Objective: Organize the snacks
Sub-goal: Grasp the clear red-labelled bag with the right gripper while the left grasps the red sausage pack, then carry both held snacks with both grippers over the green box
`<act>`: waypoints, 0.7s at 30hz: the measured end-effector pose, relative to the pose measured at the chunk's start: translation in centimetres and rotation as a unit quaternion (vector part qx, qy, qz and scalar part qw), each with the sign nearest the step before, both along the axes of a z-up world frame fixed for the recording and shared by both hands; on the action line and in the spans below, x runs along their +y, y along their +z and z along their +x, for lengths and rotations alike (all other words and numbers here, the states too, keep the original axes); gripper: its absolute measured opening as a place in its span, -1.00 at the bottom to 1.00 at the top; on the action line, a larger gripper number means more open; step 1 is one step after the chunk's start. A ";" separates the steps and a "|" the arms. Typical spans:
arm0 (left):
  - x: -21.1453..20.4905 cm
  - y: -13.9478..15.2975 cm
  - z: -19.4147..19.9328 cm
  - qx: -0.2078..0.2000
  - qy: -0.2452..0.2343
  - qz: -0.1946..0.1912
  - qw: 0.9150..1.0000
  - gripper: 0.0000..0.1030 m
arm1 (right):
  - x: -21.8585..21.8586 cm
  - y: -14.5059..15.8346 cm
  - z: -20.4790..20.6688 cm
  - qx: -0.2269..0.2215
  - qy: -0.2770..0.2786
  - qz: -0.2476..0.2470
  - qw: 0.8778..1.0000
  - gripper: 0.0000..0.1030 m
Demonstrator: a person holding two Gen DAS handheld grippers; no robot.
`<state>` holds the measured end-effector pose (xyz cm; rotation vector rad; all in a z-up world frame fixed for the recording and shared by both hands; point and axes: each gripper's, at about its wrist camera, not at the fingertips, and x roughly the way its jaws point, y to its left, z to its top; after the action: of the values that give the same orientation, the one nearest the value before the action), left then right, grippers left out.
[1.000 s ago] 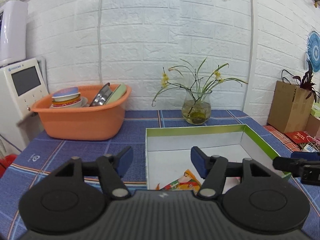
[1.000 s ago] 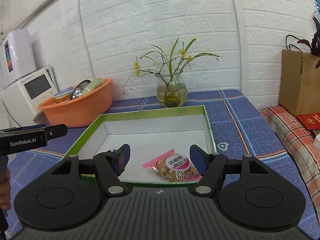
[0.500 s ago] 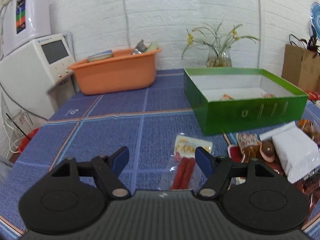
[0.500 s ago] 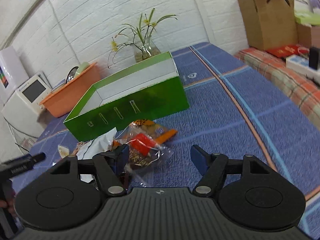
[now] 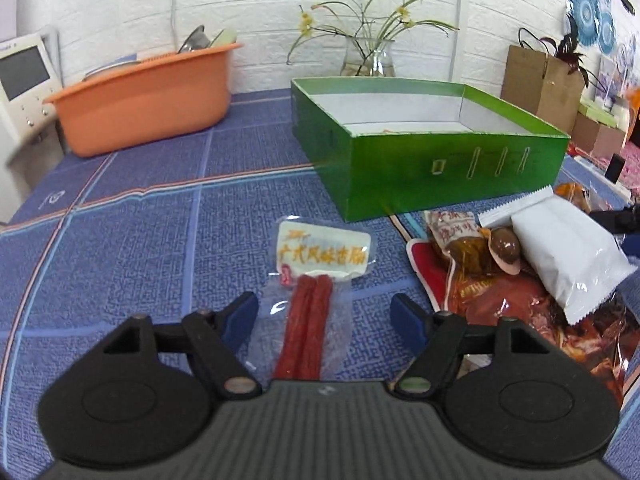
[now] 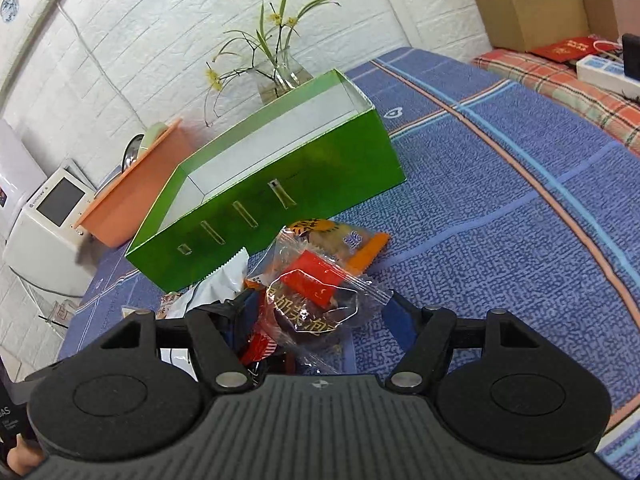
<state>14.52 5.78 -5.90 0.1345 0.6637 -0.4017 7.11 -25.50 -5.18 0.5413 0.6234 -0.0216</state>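
Not much readable tbh. Sausage pack (image 5: pixel 320 276) has a white label w/ orange Chinese chars, looks like 广式风味 + more I can't make out. Clear snack wrapper (image 6: pixel 324 300) has yellow Chinese print, partly legible only. Brown snack pouch (image 5: pixel 456 232) has red chars, too blurry. Left edge of right view: "JAS" fragment.

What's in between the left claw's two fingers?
A clear sausage pack lies on the tablecloth between the open left gripper fingers, untouched. The left wrist view shows it.
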 end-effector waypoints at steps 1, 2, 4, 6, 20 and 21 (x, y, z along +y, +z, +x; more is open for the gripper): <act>-0.1 0.1 -0.1 0.000 -0.001 0.001 1.000 0.37 | 0.0 -0.1 0.0 0.001 0.003 0.000 1.000 1.00; 0.0 0.2 -0.2 0.001 -0.001 -0.004 1.000 0.12 | 0.1 -0.1 0.0 -0.002 0.006 -0.005 1.000 0.88; 0.1 0.5 -0.6 0.007 0.004 -0.005 1.000 -0.15 | 0.4 0.1 -0.3 -0.005 0.019 -0.020 1.000 0.72; 0.4 0.6 -1.0 0.012 0.004 -0.011 1.000 -0.17 | 0.6 0.6 -1.1 -0.014 0.018 -0.036 0.999 0.71; 2.7 2.7 -6.2 -0.026 0.073 -0.063 0.995 -0.38 | 2.8 4.1 -6.2 -0.107 0.073 -0.089 0.988 0.70; 2.9 2.9 -6.5 -0.027 0.076 -0.068 0.994 -0.38 | 3.3 4.3 -6.4 -0.114 0.082 -0.093 0.986 0.70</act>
<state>8.01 8.68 -3.01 -0.0350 0.5875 -0.2958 0.69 -22.24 -0.87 0.3043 0.4347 0.1338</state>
